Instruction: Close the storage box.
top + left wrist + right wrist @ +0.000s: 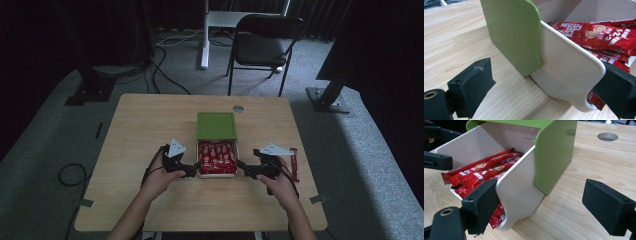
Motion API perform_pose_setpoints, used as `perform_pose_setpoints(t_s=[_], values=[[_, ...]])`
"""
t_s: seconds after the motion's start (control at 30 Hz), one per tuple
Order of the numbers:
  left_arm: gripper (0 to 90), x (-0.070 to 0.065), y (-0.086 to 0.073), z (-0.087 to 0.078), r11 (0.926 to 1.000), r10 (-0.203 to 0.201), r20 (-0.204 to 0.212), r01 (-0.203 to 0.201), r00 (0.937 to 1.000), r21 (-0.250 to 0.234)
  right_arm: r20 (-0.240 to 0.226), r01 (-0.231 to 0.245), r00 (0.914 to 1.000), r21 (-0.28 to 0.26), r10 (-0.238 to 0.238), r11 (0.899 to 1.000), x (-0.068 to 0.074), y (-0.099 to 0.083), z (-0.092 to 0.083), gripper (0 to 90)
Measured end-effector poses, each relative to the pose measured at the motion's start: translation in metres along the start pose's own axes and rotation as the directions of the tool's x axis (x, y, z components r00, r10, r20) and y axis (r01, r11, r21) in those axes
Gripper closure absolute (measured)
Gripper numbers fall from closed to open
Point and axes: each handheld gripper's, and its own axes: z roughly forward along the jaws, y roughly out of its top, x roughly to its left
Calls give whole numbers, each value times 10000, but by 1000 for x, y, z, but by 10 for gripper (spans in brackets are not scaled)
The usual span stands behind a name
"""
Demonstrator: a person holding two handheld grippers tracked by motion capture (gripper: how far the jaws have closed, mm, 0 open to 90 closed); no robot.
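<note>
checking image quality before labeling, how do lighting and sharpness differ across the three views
High view: dim and murky, dark surroundings, the packets in the white drawer lack readable print. Left gripper view: bright, sharp lettering on the red packets, near jaws soft. Right gripper view: bright, faint sheen on the green cover.

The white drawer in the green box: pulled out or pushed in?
Pulled out. The white drawer sticks out of the green box toward the person, baring red sachets.
</note>
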Motion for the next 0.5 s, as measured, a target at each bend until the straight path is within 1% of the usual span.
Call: perform_pose_setpoints(t_s=[0.23, 0.5], values=[[67, 2, 3, 3, 10000, -25, -4, 25, 10000, 33, 99, -144, 9998, -119, 145, 9998, -3, 1, 3, 133], [67, 5, 5, 5, 9999, -102, -129, 102, 9999, 12, 158, -291, 9994, -210, 294, 9994, -5, 3, 7, 132]])
